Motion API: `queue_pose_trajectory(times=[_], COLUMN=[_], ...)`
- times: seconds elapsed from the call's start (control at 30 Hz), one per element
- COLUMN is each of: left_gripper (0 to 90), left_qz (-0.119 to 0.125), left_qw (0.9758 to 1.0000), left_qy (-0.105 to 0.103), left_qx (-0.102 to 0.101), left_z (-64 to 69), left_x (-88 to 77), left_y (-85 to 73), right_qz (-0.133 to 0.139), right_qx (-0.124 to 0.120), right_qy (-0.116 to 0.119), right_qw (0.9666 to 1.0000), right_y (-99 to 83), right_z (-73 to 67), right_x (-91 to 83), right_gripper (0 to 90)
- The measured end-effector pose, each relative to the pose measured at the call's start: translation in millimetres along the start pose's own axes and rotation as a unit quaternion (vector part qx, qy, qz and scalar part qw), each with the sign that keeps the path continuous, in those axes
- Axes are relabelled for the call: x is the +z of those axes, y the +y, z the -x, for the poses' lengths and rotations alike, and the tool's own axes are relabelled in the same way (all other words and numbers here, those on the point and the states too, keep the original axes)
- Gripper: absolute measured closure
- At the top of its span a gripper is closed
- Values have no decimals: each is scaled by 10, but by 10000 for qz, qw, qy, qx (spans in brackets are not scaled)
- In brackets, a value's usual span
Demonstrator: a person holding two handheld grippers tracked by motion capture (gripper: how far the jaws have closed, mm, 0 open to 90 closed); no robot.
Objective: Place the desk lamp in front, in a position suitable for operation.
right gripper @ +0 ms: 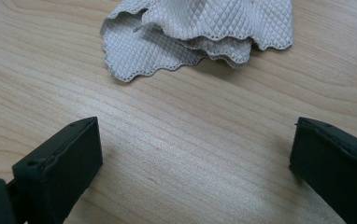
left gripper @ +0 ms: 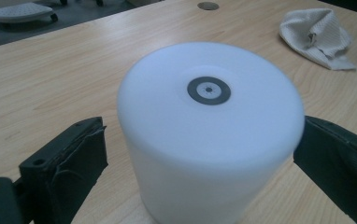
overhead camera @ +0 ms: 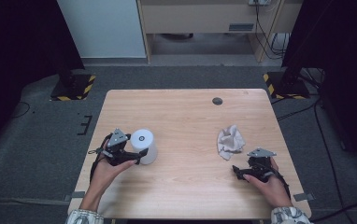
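The white cylinder (left gripper: 209, 126) stands upright near the left edge of the table (overhead camera: 186, 186), directly between the wide-open jaws of the left gripper (overhead camera: 137, 156), not yet clamped, while the right gripper (overhead camera: 240, 171), also wide open and empty, points at the crumpled cloth (right gripper: 200, 32) just ahead near the right edge.

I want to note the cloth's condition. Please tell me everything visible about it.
The cloth is off-white with a quilted diamond texture and scalloped edges. It lies crumpled in folded layers on the right part of the wooden table. Nothing grips it: the right gripper stands open just short of its edge.
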State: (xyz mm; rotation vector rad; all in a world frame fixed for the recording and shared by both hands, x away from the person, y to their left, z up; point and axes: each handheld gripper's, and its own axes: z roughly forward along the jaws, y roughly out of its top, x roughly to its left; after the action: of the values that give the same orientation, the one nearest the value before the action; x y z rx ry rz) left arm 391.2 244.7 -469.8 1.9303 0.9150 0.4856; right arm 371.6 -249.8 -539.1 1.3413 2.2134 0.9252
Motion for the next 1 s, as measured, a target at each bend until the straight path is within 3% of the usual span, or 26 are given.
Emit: queue_pose_trajectory(times=[0.1, 0.2, 0.47, 0.6, 0.7, 1.0], left_gripper=[13, 19, 43, 73, 76, 78], left_qz=[-58, -87, 56, 59, 70, 146], left_qw=[10000, 9999, 9998, 9999, 9999, 9997], left_qy=[-47, -30, -195, -128, -149, -184], left_qx=[-6, 115, 33, 47, -21, 49], left_z=[-12, 0, -3, -16, -26, 28], left_x=[63, 109, 212, 193, 173, 87], left_y=[-11, -8, 14, 30, 40, 107], right_qz=[-1, -5, -6, -18, -15, -15], right_qx=[-5, -12, -12, -20, -49, -48], right_qy=[3, 8, 1, 40, 32, 34], right_qw=[10000, 10000, 10000, 10000, 10000, 10000], right_y=[1, 1, 3, 9, 12, 13], right_z=[0, 0, -2, -4, -4, -7], right_x=[0, 0, 3, 8, 12, 12], right_gripper=[27, 28, 27, 23, 23, 23])
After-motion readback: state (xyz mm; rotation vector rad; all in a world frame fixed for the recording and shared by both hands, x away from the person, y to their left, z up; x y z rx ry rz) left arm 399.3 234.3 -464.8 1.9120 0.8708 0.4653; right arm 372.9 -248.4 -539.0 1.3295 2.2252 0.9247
